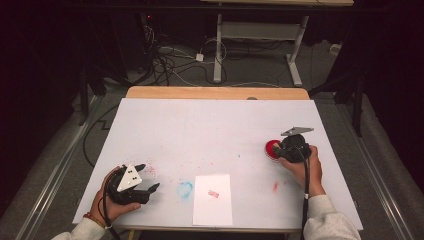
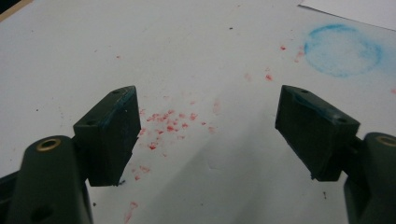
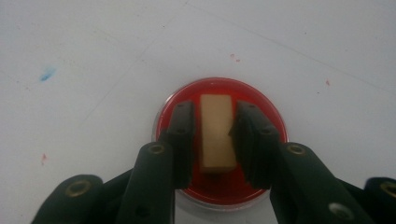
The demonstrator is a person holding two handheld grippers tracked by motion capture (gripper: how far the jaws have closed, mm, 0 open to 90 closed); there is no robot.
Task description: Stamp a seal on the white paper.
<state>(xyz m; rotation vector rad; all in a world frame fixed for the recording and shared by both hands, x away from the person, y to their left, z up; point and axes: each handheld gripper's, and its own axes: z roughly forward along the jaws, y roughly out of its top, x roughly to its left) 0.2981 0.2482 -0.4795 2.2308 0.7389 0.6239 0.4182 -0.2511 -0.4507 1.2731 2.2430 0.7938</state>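
Red ink pad in round clear dish, right side of surface; wooden stamp block standing in it, presumably to load ink. Right tongs straddling block, slightly apart, gaps visible both sides. Left tongs wide apart, empty, parked over red specks. White paper sheet bearing red print. Stamp face hidden; dish near edge cut off.

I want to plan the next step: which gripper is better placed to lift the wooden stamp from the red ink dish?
Right. The right gripper already straddles the wooden stamp in the red ink dish; the left gripper is open, far across the table.
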